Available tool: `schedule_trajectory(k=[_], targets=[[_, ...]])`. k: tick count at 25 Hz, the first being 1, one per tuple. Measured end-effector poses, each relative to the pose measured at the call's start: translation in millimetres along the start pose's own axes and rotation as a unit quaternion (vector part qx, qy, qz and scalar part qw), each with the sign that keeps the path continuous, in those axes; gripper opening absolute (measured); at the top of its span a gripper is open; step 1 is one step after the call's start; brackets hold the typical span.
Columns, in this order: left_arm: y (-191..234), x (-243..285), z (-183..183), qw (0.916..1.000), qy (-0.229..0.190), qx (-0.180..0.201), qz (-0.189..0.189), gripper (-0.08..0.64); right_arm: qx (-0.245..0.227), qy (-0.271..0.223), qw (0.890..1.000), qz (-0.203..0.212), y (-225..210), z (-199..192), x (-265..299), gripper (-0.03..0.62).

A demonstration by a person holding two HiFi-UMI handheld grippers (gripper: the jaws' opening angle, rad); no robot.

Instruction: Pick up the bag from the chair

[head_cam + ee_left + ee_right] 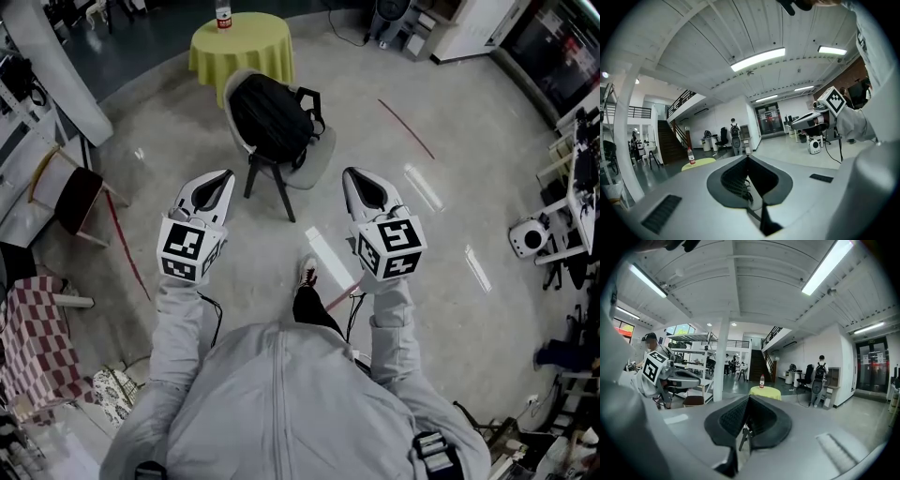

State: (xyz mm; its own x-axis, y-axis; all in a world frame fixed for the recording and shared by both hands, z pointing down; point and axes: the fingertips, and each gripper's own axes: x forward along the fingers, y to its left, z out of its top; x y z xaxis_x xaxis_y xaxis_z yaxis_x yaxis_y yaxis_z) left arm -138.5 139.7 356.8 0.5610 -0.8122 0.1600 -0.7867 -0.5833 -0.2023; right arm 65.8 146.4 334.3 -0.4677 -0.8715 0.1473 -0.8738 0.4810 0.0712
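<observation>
Bag, black, sat on the chair at upper centre of the head view, just below the round table with the yellow-green cloth. I held my left gripper and right gripper at mid-frame, apart from the bag, each with jaws pressed together on nothing.

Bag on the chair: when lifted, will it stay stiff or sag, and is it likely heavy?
The bag looks like soft black fabric slumped against the chair back, so it will probably sag and swing rather than stay stiff. Its rounded, filled-out shape suggests some weight, though contents are unseen.
</observation>
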Motion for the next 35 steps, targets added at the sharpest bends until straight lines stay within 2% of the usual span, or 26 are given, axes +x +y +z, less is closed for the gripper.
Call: schedule_trajectory(k=[4,11,18,27,35], targets=[[11.5,63.5,6.6,0.9999,0.011,0.006,0.003,0.006,0.005,-0.004,1.0,0.028,-43.2,4.5,44.9,0.011],[44.5,168.6,15.1,0.9994,0.023,-0.006,0.027,0.006,-0.003,0.002,0.998,0.055,-126.8,11.1,124.2,0.011],[68.7,239.5,12.4,0.9974,0.045,-0.022,0.052,0.006,-0.006,0.008,0.997,0.078,-184.8,12.8,180.2,0.011],[89.9,282.1,-13.3,0.9942,0.077,-0.036,0.065,0.006,-0.002,0.031,0.993,0.113,-212.3,-9.9,229.7,0.011],[123.0,310.5,-53.7,0.9896,0.111,-0.057,0.071,0.006,0.001,0.057,0.99,0.126,-222.0,-35.4,277.4,0.011]])
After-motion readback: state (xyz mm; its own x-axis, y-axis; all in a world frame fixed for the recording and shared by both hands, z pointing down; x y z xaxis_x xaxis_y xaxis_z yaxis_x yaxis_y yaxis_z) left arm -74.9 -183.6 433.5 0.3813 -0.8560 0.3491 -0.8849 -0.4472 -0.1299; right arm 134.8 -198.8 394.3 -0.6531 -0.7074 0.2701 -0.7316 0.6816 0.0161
